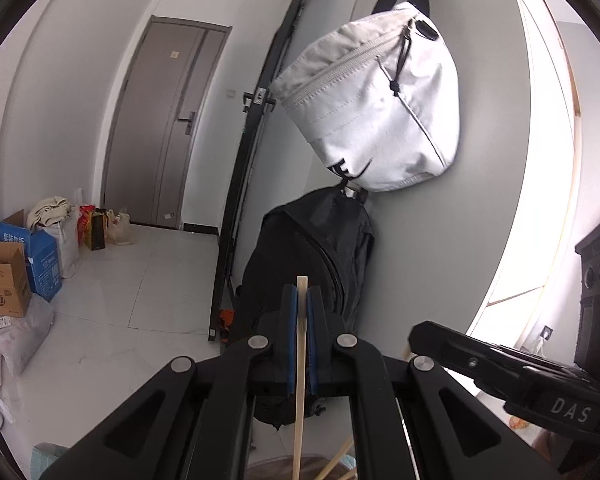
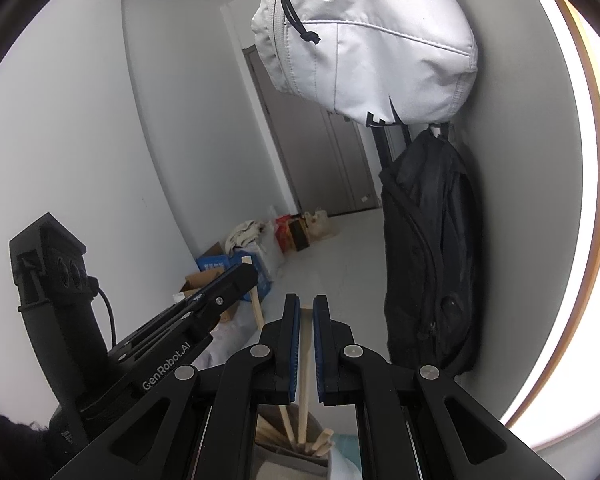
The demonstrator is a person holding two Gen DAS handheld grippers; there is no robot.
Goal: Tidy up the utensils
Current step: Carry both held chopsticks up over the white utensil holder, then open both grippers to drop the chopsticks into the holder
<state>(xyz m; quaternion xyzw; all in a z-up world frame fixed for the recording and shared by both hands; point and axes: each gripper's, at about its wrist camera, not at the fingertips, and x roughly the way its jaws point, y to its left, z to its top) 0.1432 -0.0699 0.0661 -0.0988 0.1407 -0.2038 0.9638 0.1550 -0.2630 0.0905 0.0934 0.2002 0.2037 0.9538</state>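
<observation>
In the left wrist view my left gripper [image 1: 302, 294] is shut on a pale wooden chopstick [image 1: 299, 400] that stands upright between the blue pads, its top poking just past the fingertips. In the right wrist view my right gripper [image 2: 306, 301] is shut on a second chopstick [image 2: 305, 364]. That stick's lower end reaches down into a brownish holder [image 2: 276, 466] with several more sticks in it. The holder's rim [image 1: 268, 466] also shows under the left gripper. The two grippers sit side by side: the right gripper [image 1: 416, 338] shows in the left view and the left gripper [image 2: 249, 275] in the right view.
A white bag [image 1: 376, 108] and a black backpack [image 1: 312, 264] hang on the wall straight ahead. Cardboard boxes [image 1: 24, 268] and shopping bags line the floor by a grey door [image 1: 160, 128]. A bright window [image 1: 540, 200] is to the right.
</observation>
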